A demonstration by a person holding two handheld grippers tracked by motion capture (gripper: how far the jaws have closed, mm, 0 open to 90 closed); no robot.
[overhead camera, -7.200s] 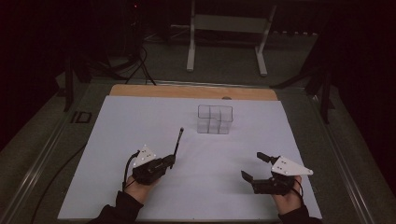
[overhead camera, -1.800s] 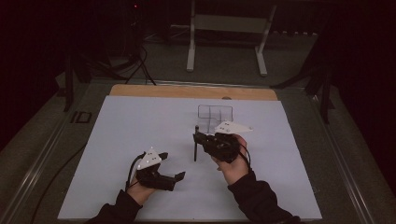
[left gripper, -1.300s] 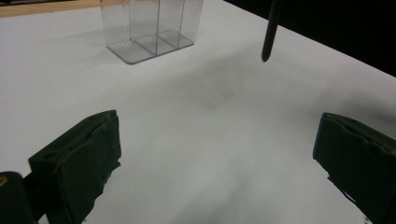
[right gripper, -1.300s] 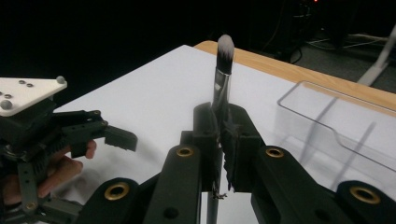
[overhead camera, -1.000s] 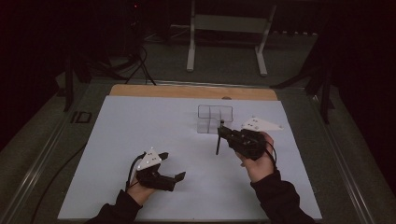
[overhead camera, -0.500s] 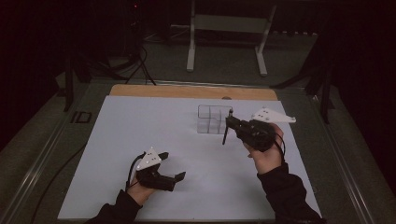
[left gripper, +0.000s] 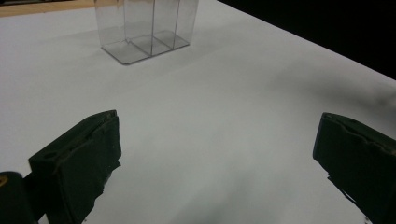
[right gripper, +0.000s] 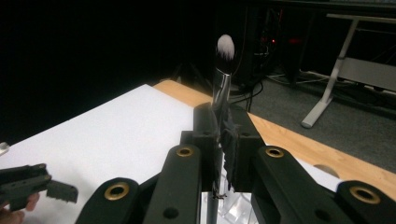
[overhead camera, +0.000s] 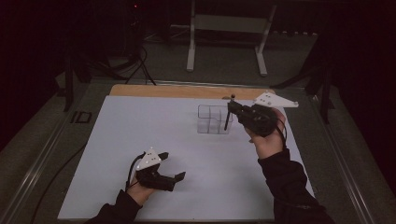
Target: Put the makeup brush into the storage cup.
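Brush held upright: the right tool [overhead camera: 232,111] is clenched on a slim black-handled makeup brush [right gripper: 222,79], bristles up, just beside the clear plastic compartment box [overhead camera: 213,119], apparently for dropping in. Left tool [overhead camera: 172,167] rests released on the white worktop [overhead camera: 140,126].

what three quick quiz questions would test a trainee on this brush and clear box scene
1. True or false: the right tool is shut on the makeup brush.
2. Which way is the brush's bristle end pointing? A) up B) down into the clear box C) flat along the table
3. How do the left tool's jaws stand, and is anything between them?

Key
1. True; in the right gripper view the jaws pinch the brush handle.
2. A; the pale bristle tip stands above the jaws, and the handle hangs beside the clear divided box.
3. Wide apart, with nothing but the white sheet between them, low over the table.
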